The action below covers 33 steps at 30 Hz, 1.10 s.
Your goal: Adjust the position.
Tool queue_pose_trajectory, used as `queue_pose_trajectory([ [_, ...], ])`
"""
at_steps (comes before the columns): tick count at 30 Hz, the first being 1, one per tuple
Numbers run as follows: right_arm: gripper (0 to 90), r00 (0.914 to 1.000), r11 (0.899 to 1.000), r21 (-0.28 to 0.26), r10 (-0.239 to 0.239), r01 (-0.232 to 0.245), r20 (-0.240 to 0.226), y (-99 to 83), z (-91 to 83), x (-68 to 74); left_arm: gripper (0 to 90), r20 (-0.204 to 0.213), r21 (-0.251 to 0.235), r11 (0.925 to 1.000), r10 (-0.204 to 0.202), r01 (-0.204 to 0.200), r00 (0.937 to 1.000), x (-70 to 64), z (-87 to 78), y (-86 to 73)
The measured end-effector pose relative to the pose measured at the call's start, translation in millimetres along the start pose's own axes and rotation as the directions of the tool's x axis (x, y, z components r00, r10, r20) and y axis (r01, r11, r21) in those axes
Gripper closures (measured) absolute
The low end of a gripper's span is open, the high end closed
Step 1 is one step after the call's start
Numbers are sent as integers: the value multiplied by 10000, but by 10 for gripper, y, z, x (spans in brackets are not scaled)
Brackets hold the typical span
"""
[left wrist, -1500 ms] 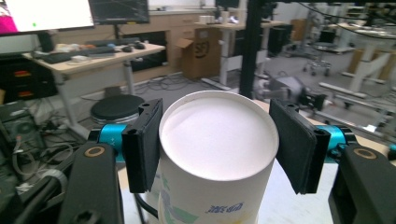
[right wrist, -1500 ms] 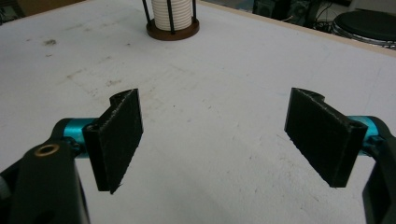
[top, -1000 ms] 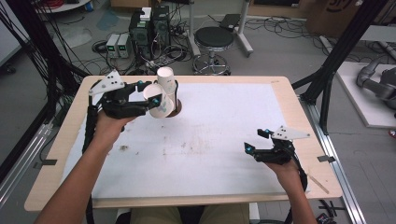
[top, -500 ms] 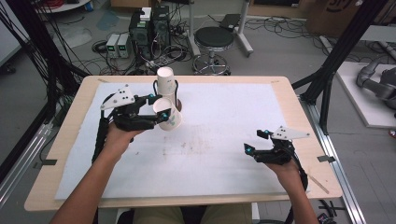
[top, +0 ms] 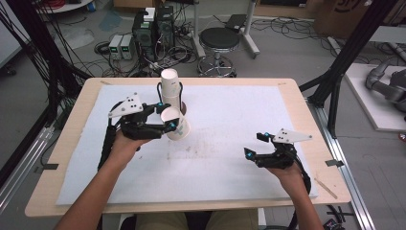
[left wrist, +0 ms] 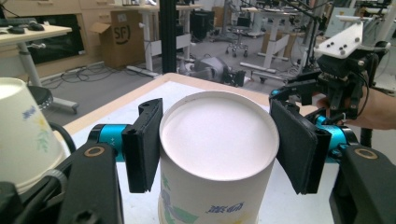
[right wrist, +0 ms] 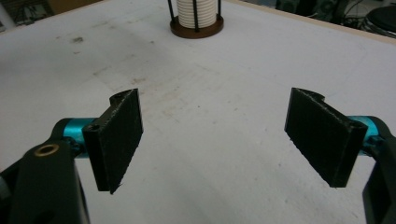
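1. Right now my left hand-held gripper (top: 168, 125) has a paper cup (top: 176, 123) between its jaws, tilted over so that its flat white bottom faces my gripper camera. The cup hangs just above the white surface (top: 230, 167), beside the cup holder (top: 171, 91) at the far side.
2. In the left gripper view the two black pads (left wrist: 144, 140) sit on either side of the cup (left wrist: 212, 158) near its base end. The left pad touches the wall; at the right pad I cannot tell whether there is a thin gap.
3. I judge the cup very light and thin-walled. It should crush or go oval under a hard squeeze, so I want only enough pressure to stop it sliding.
4. Its printed wall looks smooth and tapered, so it could slip toward the narrow end. The base ring is the stiffest part, and gripping close to it, as I do now, seems the safest hold.
5. The stack left in the holder stands upright inside thin black rods on a brown disc, with one inverted cup on top.
6. My right hand-held gripper (top: 261, 146) rests low over the surface near the right edge, jaws wide apart with nothing between them; its own view shows the bare surface and the holder's base (right wrist: 196, 23) well beyond.
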State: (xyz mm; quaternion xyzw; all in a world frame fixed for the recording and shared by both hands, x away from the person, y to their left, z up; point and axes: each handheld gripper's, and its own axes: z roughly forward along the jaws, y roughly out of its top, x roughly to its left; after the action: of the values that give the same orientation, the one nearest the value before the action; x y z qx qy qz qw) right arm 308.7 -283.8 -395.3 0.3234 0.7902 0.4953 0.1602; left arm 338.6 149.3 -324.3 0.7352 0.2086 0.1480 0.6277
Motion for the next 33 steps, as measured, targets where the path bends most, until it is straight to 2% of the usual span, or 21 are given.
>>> queue_pose_trajectory([
  [7, 194, 9961, 9995, -183, -281, 266, -833, 102, 106, 84, 375, 241, 184, 9998, 25, -30, 9997, -62, 72, -78],
  [13, 194, 9868, 9982, -367, -535, 484, -1528, 177, 178, 193, 375, 579, 274, 9995, 123, -139, 9982, -128, 132, -90],
  [22, 195, 9638, 9953, -472, -934, 843, -2499, 238, 292, 310, 375, 1234, 442, 9986, 240, -297, 9921, -229, 243, -97],
  [24, 195, 9558, 9947, -467, -1015, 921, -2759, 256, 322, 340, 375, 1370, 473, 9983, 271, -339, 9902, -257, 276, -98],
  [27, 195, 9488, 9934, -452, -1143, 1056, -2944, 276, 362, 376, 375, 1558, 494, 9981, 288, -370, 9874, -296, 322, -105],
  [29, 195, 9413, 9919, -429, -1272, 1198, -3128, 292, 402, 409, 375, 1683, 566, 9975, 334, -434, 9852, -327, 354, -109],
  [33, 195, 9358, 9914, -422, -1312, 1242, -3271, 300, 437, 429, 375, 1861, 701, 9962, 380, -518, 9818, -365, 406, -115],
])
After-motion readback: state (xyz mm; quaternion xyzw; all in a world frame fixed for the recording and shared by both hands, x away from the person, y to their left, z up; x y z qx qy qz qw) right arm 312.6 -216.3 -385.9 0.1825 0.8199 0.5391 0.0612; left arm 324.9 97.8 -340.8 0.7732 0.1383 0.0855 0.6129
